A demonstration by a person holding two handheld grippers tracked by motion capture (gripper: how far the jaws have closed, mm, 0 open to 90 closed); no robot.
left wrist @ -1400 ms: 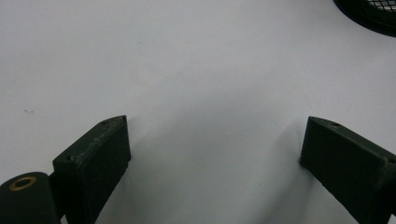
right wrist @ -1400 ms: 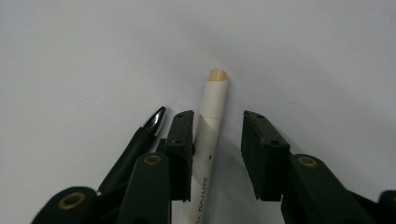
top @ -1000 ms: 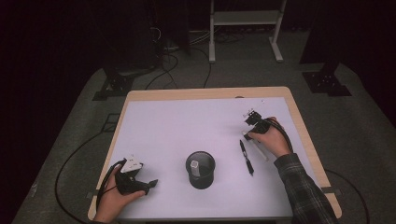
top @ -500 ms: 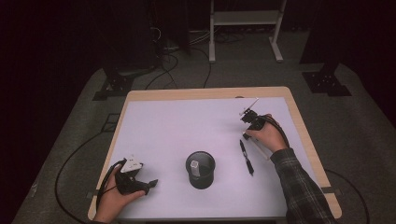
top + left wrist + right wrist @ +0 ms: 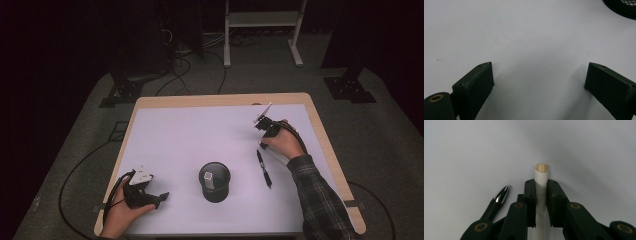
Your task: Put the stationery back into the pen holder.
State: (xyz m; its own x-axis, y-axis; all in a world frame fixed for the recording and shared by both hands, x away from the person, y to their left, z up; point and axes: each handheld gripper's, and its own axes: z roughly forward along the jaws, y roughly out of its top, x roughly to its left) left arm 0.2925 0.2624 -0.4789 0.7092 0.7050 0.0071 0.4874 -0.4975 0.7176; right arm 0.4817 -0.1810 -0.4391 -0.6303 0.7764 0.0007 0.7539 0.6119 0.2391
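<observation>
Right gripper jaws have just closed, pinching white pen; black pen at its 6 o'clock; left gripper jaws spread

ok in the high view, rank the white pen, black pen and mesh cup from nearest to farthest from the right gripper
1. White pen: clamped between the right gripper's jaws.
2. Black pen: lying on the table just below that hand.
3. Mesh cup: mid-table, further toward the left gripper.

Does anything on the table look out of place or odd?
Nothing stands out. The cup stands upright, a black pen lies flat beside it, and the right gripper is closed squarely on a white pen.
</observation>
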